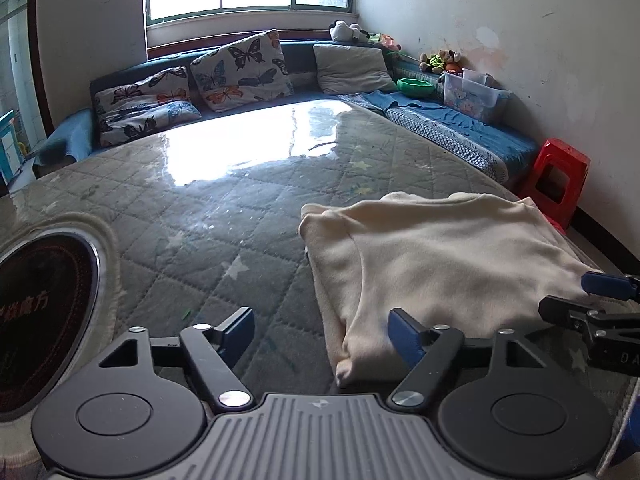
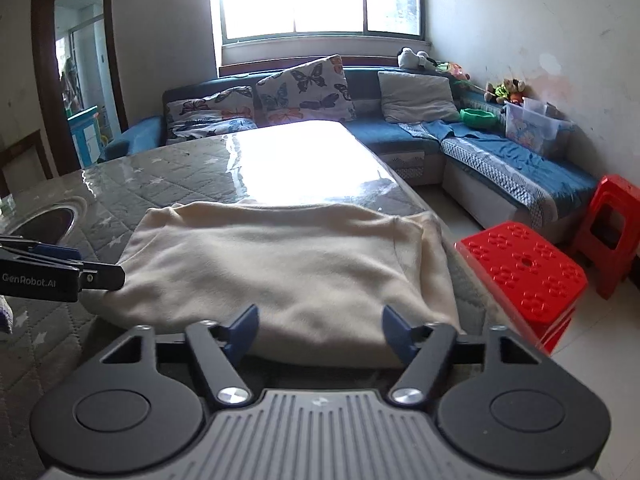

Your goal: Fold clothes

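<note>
Table [image 1: 248, 200]: we've got a big quilted grey cover with pale stars under a glossy clear sheet, window glare blazing across the far half.
Sofa [image 2: 500, 160]: blue corner unit wrapping behind the table, carrying butterfly cushions [image 1: 240, 68] and a plain grey cushion [image 2: 416, 94].
Garment [image 2: 280, 264]: there's our cream garment, folded into a broad rectangle, lying flat at the table's near right corner, its right edge hanging just over the side.
Stools: one red plastic stool [image 2: 524, 276] just beside the table corner, a second [image 2: 612, 228] near the wall.
Inset burner [image 1: 40, 320]: dark round plate with a metal rim, sunk into the table on the left.
Storage box [image 1: 476, 96]: clear plastic tub on the sofa with a smaller box sitting in it; we cannot tell what else it holds.
Green bowl [image 1: 416, 87]: on the sofa beside the tub, contents hidden from us.
Left gripper [image 1: 322, 332]: jaws spread wide, holding nothing, right finger at the garment's near left corner.
Right gripper [image 2: 318, 330]: jaws wide apart too, both blue fingertips at the garment's near edge, nothing clamped.
</note>
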A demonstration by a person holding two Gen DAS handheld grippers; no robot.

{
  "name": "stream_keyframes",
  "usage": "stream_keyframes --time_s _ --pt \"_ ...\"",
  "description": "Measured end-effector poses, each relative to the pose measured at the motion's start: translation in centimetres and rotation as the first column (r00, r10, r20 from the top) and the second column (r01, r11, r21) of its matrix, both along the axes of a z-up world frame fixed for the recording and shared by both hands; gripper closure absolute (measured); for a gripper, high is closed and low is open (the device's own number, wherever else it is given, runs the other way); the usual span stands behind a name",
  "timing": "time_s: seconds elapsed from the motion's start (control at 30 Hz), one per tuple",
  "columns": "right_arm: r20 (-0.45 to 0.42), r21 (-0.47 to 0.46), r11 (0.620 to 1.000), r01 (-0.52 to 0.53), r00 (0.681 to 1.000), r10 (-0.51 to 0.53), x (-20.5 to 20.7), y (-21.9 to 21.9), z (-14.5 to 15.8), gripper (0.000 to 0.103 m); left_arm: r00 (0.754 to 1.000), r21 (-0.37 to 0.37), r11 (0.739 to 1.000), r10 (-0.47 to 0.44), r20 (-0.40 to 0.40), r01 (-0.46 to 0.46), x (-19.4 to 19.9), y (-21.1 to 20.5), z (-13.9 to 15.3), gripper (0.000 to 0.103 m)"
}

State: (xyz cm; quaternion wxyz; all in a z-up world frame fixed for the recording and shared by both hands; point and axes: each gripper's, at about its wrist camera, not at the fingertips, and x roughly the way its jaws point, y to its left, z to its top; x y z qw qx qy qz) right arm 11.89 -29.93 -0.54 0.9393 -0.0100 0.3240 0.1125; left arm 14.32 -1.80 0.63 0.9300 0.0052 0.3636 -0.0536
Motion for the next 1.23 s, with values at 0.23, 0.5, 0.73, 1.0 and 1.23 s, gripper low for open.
stream_keyframes --time_s 0.23,0.5,0.73,1.0,1.23 --pt "-0.019 0.028 0.999 0.03 0.999 -0.029 -1.6 0.3 -0.4 0.015 1.0 0.0 1.0 -0.003 0.01 0.003 -1.6 0.2 -0.1 0.003" --pt "-0.023 0.03 0.997 0.069 0.997 -0.069 -2.9 0.3 -0.4 0.002 0.999 0.013 0.999 -0.03 0.035 0.029 -3.4 -0.5 0.3 0.0" --pt "-0.023 0.016 0.995 0.097 0.995 -0.096 -3.6 0.8 -0.5 0.0 0.999 0.012 0.999 -0.03 0.025 0.03 -4.4 -0.8 0.1 0.0" --pt "-0.017 0.02 0.994 0.109 0.994 -0.109 -4.3 0.9 -0.3 0.0 0.999 0.008 1.0 -0.027 0.023 0.027 -5.3 -0.9 0.0 0.0" --pt "-0.01 0.011 0.994 0.11 0.994 -0.11 -4.8 1.1 0.0 0.0 0.999 0.006 0.999 -0.038 0.031 0.038 -6.4 -1.1 -0.1 0.0"
